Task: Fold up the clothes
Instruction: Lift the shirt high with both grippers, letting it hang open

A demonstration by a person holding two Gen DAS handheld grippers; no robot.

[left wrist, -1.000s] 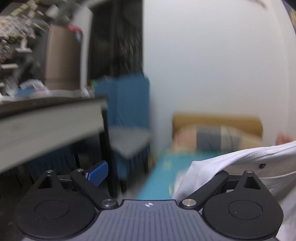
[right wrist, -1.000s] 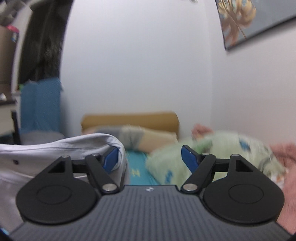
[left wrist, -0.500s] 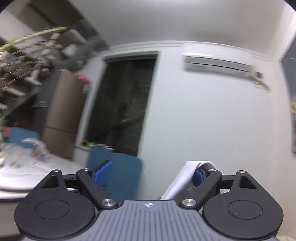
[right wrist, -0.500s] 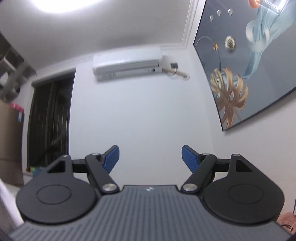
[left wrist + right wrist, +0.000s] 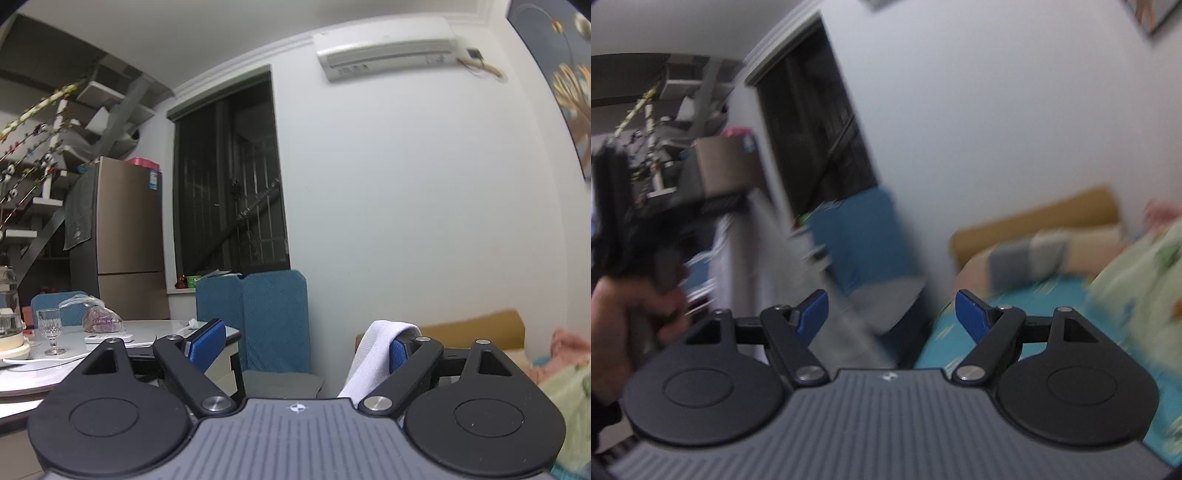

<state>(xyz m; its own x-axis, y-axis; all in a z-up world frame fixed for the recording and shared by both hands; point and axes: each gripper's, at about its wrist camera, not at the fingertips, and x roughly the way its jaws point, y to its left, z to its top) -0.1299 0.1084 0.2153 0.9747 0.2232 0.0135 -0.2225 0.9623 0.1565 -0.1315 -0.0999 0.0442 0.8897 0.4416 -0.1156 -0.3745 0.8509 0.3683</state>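
White garment (image 5: 373,354) hangs over the right finger of my left claw (image 5: 308,345), draped on its blue pad; the fingers stand wide apart, so nothing is clamped. My left claw is raised and looks at the wall, with the air conditioner (image 5: 388,48) above and a blue chair (image 5: 273,317) ahead. My right claw (image 5: 891,314) is also spread wide and holds nothing. Its view is blurred; the bed (image 5: 1015,306) lies at the right.

Both wrist views look level over their tongs across the room, sharing the blue chair (image 5: 271,321) and dark window (image 5: 229,184).
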